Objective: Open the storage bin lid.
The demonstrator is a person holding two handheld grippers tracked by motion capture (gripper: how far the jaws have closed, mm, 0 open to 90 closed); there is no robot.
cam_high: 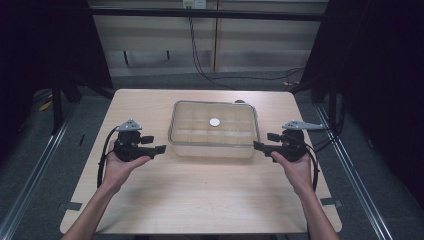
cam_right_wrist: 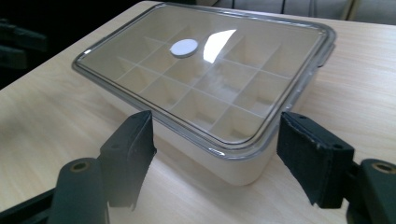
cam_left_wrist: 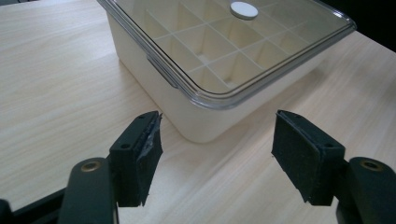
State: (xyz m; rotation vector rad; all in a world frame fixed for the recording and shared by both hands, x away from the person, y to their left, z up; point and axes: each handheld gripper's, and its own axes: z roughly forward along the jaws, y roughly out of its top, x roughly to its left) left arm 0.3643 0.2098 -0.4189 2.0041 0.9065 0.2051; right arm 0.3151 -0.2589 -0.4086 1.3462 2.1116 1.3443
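A cream box [cam_high: 214, 147] divided into several compartments sits mid-table under a clear lid [cam_high: 235, 120] with a white round disc [cam_high: 214, 122] at its centre. My left gripper [cam_high: 161, 149] is open just off the box's near left corner [cam_left_wrist: 205, 130], its jaws spread wide with nothing between them. My right gripper [cam_high: 257, 145] is open at the near right corner [cam_right_wrist: 233, 172], which stands between its jaws without touching them. The lid [cam_left_wrist: 261, 56] [cam_right_wrist: 219, 84] looks seated flat on the box.
The light wooden table [cam_high: 200, 190] has open surface in front of and beside the box. Dark curtains flank both sides. Cables [cam_high: 210, 75] run across the floor beyond the far edge, and metal rails [cam_high: 360, 185] run along the table's sides.
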